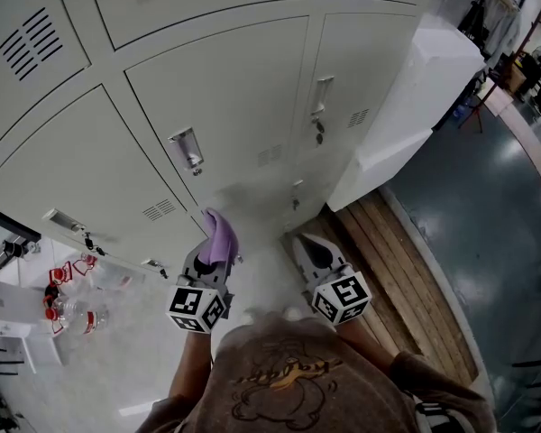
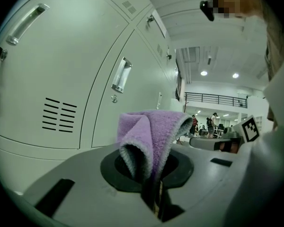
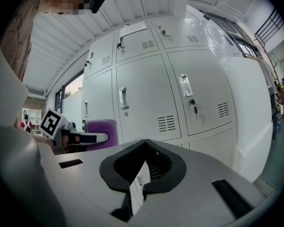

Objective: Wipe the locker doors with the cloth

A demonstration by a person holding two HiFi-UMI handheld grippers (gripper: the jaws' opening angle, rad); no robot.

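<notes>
Left gripper (image 1: 207, 262): I have its fingers pinched tight on the purple cloth (image 1: 221, 237). In the left gripper view, the fingers (image 2: 166, 203) meet on its lower folds.
Cloth: terry, folded into a loop that stands up out of the fingers and points at the lower locker doors (image 1: 243, 97). I cannot tell whether it touches the metal.
Right gripper (image 1: 311, 246): fingers drawn narrow with only a thin slit between them and nothing in it. It sits just beside the left gripper, aimed at the same bank.
Locker doors: pale grey steel, each with a recessed handle (image 1: 187, 149) and a louvre vent. One door to my right has a key (image 1: 317, 132) hanging in its lock.
Writing: black-and-white square markers on both cubes (image 1: 197, 308), no letters. A white label strip (image 3: 132, 29) on an upper door is too small to read, and the print on my shirt (image 1: 284, 377) is a drawing I cannot make out.
Floor: wooden planks (image 1: 406, 269) at the right, and red-capped bottles (image 1: 68, 309) at the left.
</notes>
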